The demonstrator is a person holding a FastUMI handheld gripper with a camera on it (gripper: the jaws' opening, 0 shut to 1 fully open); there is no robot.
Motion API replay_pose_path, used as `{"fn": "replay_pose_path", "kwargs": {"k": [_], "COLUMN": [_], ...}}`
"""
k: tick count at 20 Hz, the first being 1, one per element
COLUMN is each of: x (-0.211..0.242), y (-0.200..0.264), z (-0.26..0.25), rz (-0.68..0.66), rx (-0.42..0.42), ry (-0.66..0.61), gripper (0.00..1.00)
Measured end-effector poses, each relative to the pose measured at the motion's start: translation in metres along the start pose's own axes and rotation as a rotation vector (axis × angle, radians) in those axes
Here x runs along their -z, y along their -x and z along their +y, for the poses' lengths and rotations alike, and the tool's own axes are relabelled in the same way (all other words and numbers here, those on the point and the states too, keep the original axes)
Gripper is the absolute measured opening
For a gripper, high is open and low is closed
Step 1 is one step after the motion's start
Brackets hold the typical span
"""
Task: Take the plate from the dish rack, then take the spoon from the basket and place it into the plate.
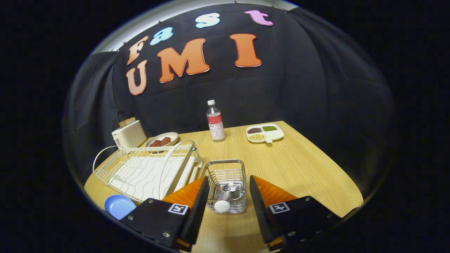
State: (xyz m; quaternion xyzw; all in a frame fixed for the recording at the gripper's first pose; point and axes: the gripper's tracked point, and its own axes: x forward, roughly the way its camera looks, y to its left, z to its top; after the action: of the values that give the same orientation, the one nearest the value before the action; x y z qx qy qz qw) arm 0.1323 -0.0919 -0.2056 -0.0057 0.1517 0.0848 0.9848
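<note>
My gripper (pixel 228 179) is open, its fingers standing on either side of a small wire basket (pixel 226 168) on the wooden table. Inside the basket lies the spoon (pixel 223 205), its white rounded handle end pointing toward me, the bowl end hidden among the wires. A blue plate (pixel 119 206) lies flat on the table just left of my left finger, by the near corner of the white wire dish rack (pixel 144 170). Nothing is held between the fingers.
Behind the rack stand a white toaster (pixel 129 134) and a bowl of brown food (pixel 162 140). A clear bottle (pixel 215 121) stands mid-table at the back, with a divided tray of beans (pixel 264 133) to its right. Bare wood lies right of the basket.
</note>
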Motion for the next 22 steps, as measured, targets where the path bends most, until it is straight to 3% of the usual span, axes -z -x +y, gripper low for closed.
{"fn": "replay_pose_path", "kwargs": {"k": [2,3,4,12,22], "x": [-0.003,-0.002,-0.003,-0.013,-0.061], "y": [0.0,-0.002,0.003,0.006,0.039], "z": [-0.009,-0.012,-0.012,-0.007,0.008], "rz": [-0.01,-0.009,-0.006,-0.034,-0.112], "rx": [0.029,0.031,0.028,0.028,0.089], "ry": [0.007,-0.001,-0.018,-0.005,0.071], "gripper": [0.41,0.34,0.21,0.06,0.06]}}
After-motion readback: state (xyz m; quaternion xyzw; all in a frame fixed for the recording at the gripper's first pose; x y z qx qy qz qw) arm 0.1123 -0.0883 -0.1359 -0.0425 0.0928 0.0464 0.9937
